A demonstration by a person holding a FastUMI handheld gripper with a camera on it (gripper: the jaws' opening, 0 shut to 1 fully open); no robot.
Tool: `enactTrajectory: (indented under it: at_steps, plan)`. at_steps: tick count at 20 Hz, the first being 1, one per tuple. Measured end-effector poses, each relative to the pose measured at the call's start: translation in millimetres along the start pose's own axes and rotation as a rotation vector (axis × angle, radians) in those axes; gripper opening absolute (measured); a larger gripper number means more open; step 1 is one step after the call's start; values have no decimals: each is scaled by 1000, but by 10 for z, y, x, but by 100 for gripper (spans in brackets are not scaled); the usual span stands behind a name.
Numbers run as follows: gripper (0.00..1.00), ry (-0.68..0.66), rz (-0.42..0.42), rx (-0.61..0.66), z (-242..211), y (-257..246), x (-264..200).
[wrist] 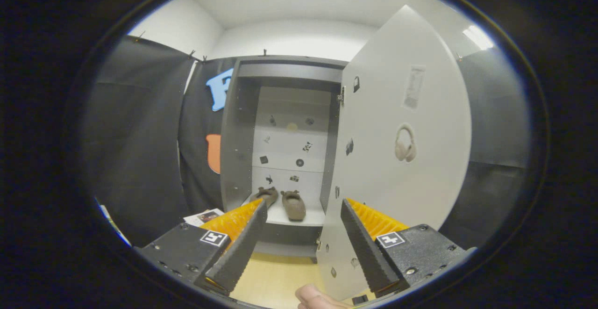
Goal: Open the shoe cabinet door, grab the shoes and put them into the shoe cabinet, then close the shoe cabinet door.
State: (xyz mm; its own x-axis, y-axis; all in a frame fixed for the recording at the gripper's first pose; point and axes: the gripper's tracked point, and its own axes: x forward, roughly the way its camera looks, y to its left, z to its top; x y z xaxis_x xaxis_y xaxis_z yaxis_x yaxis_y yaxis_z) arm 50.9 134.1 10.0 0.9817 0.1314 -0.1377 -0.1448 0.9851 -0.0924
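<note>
Grey, tall shoe cabinet [243,126] stands open, its white flat door [397,126] swung out to its right. Two brown soft shoes [282,201] sit on its bottom shelf, so closing seemingly comes next: reach the door's edge. Gripper [303,211] fingers spread wide, empty.

shoes [282,201]: 2 | cabinet [238,136]: 1 | door [402,126]: 1 | tongs [303,208]: 1, fingers apart
</note>
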Motion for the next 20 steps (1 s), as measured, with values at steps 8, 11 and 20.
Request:
enactTrajectory:
  at_steps: [8, 11, 20]
  plan:
    - [100, -142, -135, -11, 610, -1096, -959]
    - [100, -144, -181, 30, 641, -1678, -1124]
    - [100, -42, -378, 63, 104, -3421, -796]
